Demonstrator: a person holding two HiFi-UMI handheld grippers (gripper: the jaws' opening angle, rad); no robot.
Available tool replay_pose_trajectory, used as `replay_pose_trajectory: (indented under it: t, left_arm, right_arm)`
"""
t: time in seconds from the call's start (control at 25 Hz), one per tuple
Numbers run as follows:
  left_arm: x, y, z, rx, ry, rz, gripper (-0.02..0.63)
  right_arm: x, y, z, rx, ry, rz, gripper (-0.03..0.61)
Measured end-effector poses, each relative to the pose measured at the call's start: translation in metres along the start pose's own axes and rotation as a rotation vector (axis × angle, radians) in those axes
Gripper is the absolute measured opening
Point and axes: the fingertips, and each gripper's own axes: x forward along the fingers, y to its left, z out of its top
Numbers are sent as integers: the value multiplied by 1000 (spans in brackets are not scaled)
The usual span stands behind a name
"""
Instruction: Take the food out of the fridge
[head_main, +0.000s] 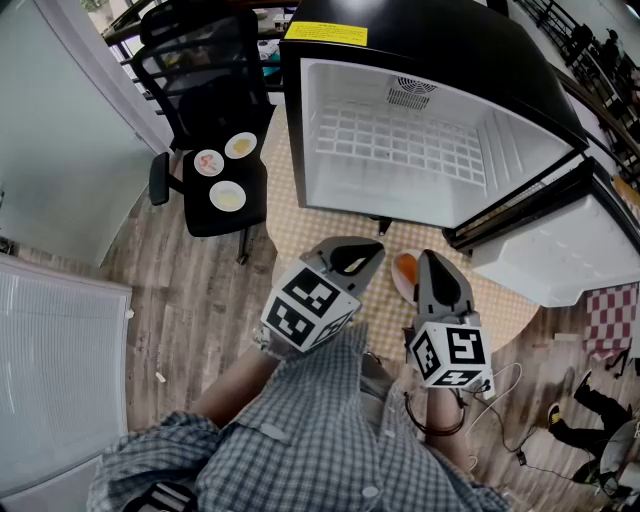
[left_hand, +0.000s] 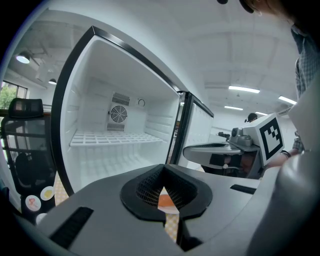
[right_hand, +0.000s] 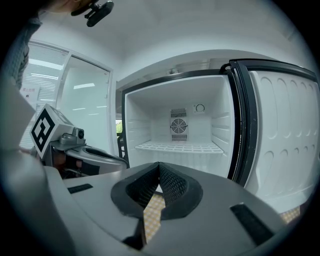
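Observation:
The small black fridge (head_main: 420, 150) stands open on a round table; its white inside and wire shelf (head_main: 400, 140) hold no food. An orange dish of food (head_main: 404, 270) lies on the chequered cloth in front of it, partly hidden between my two grippers. My left gripper (head_main: 352, 258) is shut with nothing in it, and the orange dish (left_hand: 166, 202) shows through the notch below its jaws. My right gripper (head_main: 440, 275) is shut and empty too, just right of the dish. Three small plates of food (head_main: 225, 170) sit on a black chair seat at the left.
The fridge door (head_main: 560, 250) hangs open to the right, close to my right gripper. The black office chair (head_main: 205, 110) stands left of the table. A white panel (head_main: 55, 370) is at the lower left. Cables and a person's shoes (head_main: 560, 420) lie on the wooden floor at the right.

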Motion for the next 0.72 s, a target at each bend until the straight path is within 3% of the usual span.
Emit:
replay_pose_trajectory:
  t: [0.72]
  left_arm:
    - [1,4,-12,-22,56,7,5]
  right_arm:
    - [3,4,-2,31,3,17,9]
